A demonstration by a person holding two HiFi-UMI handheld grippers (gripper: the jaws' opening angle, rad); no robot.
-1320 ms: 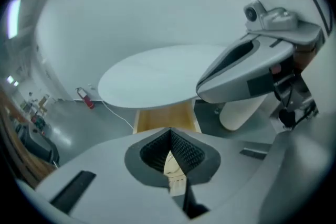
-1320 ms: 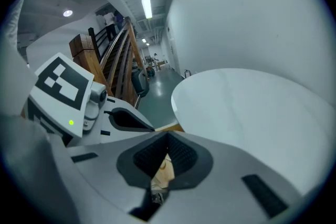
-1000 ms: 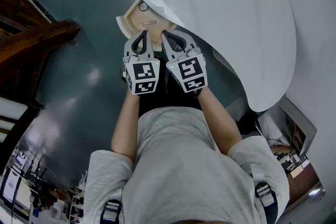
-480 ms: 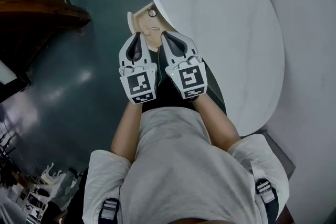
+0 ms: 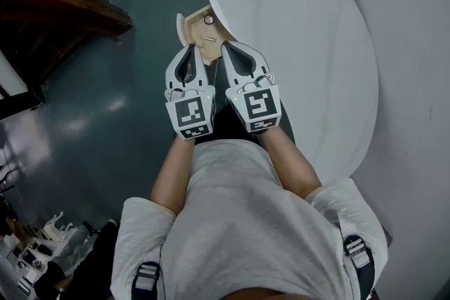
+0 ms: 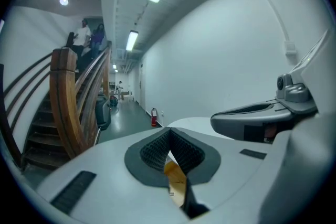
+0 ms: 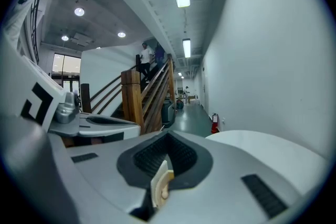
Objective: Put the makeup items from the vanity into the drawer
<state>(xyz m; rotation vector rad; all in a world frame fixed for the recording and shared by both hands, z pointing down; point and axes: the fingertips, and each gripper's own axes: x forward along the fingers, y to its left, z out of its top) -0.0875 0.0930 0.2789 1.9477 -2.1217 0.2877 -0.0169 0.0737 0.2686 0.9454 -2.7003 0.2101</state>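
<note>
The dark teal floor (image 5: 105, 102) fills the left half of the head view. A wide stretch of it lies between the wooden staircase (image 5: 63, 10) at the far left and the furniture. The white wall (image 5: 422, 81) runs down the right side. The vanity's (image 5: 302, 46) oval white top sits close against it, and its curved rim sweeps from the top of the view down past the person's right arm.

The person (image 5: 232, 221), in a pale shirt, stands at that rim with both forearms stretched forward. The light wooden drawer (image 5: 184, 26) juts out from under the near-left edge of the top, pulled open toward the open floor.

The left gripper (image 5: 190, 49) and right gripper (image 5: 226, 48) are side by side, close together but apart, above the drawer's near end. The right one is just beside the vanity's rim. In each gripper view the ribbed pads meet at the tip, so both claws are fully closed with nothing between them. A sliver of drawer wood shows in the slit below the pads.

Two makeup items are in the drawer: a round ringed piece (image 5: 208, 20) next to the vanity's edge, and a small thin stick (image 5: 209, 41) nearer the gripper tips.
</note>
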